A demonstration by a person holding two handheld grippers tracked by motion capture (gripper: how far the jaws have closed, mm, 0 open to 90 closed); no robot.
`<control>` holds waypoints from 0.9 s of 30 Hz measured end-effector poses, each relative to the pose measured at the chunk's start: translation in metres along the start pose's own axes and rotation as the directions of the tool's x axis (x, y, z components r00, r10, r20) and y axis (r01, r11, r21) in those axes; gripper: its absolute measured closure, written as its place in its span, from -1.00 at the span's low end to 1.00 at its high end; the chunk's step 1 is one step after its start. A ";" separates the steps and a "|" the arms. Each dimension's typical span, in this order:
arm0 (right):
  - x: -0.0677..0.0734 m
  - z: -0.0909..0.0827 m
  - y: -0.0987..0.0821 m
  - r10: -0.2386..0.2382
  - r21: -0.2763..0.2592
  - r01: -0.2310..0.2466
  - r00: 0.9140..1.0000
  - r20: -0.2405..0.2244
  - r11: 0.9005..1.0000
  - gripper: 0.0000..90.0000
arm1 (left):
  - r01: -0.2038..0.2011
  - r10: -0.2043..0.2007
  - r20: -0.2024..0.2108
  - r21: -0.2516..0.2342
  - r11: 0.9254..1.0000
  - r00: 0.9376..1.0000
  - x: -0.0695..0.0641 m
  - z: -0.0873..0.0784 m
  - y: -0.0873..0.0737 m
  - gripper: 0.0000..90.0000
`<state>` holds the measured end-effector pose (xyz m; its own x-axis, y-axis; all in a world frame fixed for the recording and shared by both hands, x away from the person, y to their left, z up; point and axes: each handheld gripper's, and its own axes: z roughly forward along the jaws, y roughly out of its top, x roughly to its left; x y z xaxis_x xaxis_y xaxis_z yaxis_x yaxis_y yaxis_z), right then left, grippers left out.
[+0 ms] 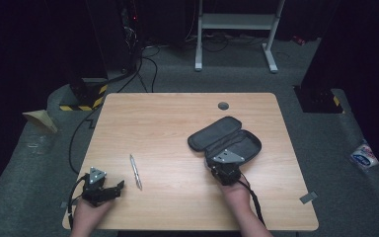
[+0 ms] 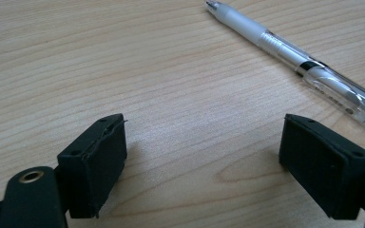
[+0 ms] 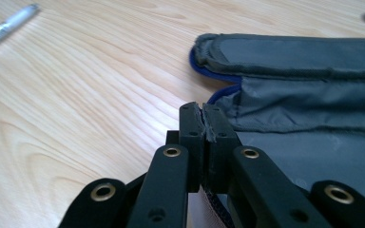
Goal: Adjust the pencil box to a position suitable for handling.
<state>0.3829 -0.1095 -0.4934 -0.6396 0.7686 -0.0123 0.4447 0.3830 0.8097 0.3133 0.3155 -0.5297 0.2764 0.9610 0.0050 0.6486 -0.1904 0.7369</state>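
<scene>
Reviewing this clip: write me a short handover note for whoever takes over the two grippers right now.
Left gripper: open, resting on the table near its front left corner, holding nothing.
Right gripper: shut on the near edge of the pencil case.
Pencil case: unzipped and lying open, right of centre.
Pen: loose on the table, just right of the left gripper.
Done: case open. Left, probably: pick up the pen, put it in the case.
</scene>
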 end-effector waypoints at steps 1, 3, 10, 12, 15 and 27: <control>0.004 0.002 0.001 -0.003 -0.002 0.003 1.000 -0.007 1.000 0.93 | 0.000 0.000 0.000 0.000 1.000 1.000 0.000 0.000 0.000 -0.64; 0.012 0.005 0.004 -0.004 -0.006 0.004 1.000 -0.022 1.000 0.93 | 0.000 0.000 0.000 0.000 1.000 1.000 0.000 0.000 0.000 -0.64; 0.039 0.017 0.012 -0.014 -0.025 0.012 0.995 -0.097 1.000 0.75 | -0.003 0.003 0.002 -0.001 1.000 1.000 0.000 0.000 0.000 -0.63; 0.043 0.015 0.014 -0.027 -0.033 0.024 0.995 -0.100 0.999 0.68 | -0.006 0.006 0.006 0.000 1.000 1.000 0.001 0.000 0.000 -0.64; 0.041 0.008 0.015 -0.026 -0.040 0.023 0.995 -0.096 0.999 0.60 | -0.006 0.006 0.008 -0.002 1.000 1.000 0.001 0.001 0.001 -0.64; -0.013 -0.034 0.005 0.053 -0.073 -0.051 0.998 0.027 0.996 0.37 | -0.004 0.004 0.012 -0.004 1.000 1.000 0.001 0.003 0.002 -0.63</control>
<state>0.3723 -0.1354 -0.4686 -0.5977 0.8015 0.0148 0.4300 0.3050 0.8497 0.3171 0.3151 -0.5299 0.2879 0.9577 -0.0004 0.6449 -0.1936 0.7394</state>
